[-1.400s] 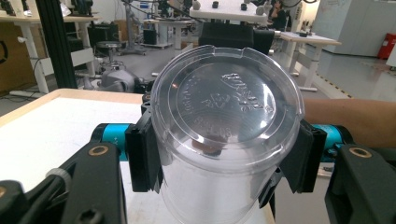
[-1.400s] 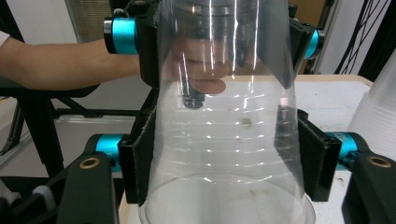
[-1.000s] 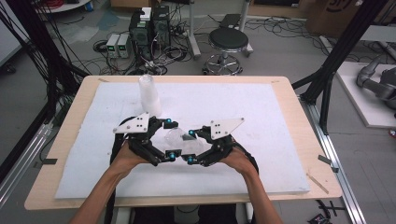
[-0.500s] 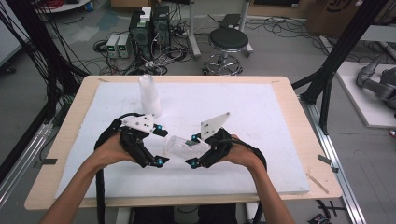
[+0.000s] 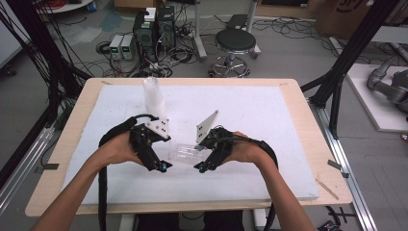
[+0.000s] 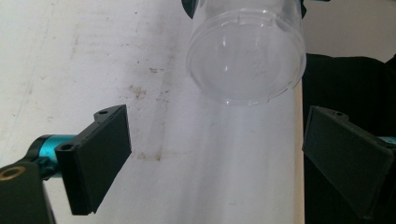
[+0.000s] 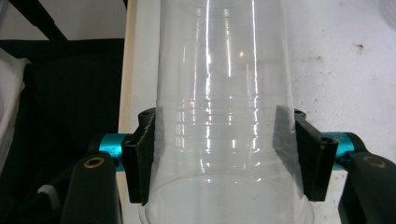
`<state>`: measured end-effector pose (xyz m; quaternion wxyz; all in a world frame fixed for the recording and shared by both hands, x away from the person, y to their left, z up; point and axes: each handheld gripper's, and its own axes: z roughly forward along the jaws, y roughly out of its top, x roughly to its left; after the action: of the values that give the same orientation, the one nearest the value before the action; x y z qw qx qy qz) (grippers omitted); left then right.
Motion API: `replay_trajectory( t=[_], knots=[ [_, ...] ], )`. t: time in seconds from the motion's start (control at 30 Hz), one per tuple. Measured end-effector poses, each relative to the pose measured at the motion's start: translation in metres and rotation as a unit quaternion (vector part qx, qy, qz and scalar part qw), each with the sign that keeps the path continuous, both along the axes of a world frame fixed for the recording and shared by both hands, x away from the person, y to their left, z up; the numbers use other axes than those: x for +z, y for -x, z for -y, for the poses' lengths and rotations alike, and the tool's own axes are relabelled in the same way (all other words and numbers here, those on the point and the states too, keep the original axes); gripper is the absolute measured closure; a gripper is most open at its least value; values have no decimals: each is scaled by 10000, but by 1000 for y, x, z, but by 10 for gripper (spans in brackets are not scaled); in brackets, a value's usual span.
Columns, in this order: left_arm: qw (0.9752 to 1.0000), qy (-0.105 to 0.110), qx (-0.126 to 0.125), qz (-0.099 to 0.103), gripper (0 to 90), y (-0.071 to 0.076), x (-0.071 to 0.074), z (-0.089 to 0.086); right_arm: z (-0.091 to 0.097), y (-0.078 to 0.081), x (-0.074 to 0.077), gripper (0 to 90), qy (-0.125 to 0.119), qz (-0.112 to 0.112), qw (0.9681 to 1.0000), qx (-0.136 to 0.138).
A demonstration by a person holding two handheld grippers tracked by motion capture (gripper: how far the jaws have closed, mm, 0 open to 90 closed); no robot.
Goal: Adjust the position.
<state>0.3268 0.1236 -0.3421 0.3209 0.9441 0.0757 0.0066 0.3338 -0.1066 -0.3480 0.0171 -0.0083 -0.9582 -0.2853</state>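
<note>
The surface (image 5: 269,110) before me is a wooden board under a flat white sheet, faintly stained. At its far left stands a tall stack of clear plastic cups (image 5: 153,96). My right tongs (image 5: 204,166) clamp a clear plastic cup (image 5: 185,153) near its wide rim, holding it on its side above the sheet's near middle, its round smooth base facing my left tongs (image 5: 161,166). Those stand wide open just short of that base, pads touching nothing.
</note>
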Motion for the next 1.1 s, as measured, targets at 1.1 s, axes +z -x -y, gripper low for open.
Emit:
replay_trajectory(
  t=[1.1],
  knots=[
    [9993, 36, -340, -166, 412, -6, -14, 42, -1, -3, -4, 361, 164, 20, 9999, -12]
  ],
)
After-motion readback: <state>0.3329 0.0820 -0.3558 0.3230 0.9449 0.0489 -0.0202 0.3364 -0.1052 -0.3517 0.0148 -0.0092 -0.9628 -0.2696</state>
